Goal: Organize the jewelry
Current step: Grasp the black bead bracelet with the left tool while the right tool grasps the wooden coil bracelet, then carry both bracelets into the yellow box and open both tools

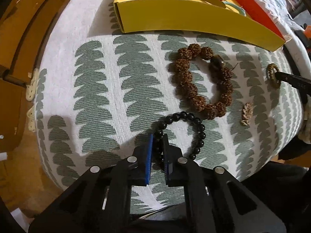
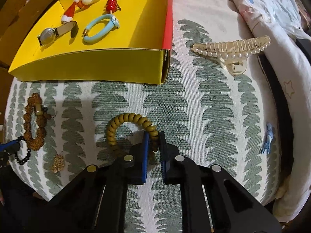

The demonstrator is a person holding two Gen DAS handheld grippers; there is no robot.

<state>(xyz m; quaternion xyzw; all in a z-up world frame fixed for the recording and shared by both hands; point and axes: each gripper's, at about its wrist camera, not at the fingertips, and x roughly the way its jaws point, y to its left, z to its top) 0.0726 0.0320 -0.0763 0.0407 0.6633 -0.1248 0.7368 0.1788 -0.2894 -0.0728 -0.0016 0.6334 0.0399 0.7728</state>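
Observation:
My left gripper (image 1: 157, 136) is shut on a black bead bracelet (image 1: 191, 130) lying on the patterned cloth. My right gripper (image 2: 154, 135) is shut on an olive coil bracelet (image 2: 124, 119); it also shows in the left wrist view (image 1: 273, 74). A brown rough-bead bracelet (image 1: 200, 81) lies just beyond the black one. A small gold earring (image 1: 246, 113) lies to its right. The yellow box (image 2: 93, 68) at the back holds a watch (image 2: 48, 36), a light blue bangle (image 2: 101, 29), red beads (image 2: 111, 4) and small charms.
A pearl hair claw (image 2: 233, 46) lies right of the box. A small blue clip (image 2: 267, 138) lies near the cloth's right edge. Crumpled bedding (image 2: 272, 9) is at the back right. Brown cardboard (image 1: 17, 38) stands to the left.

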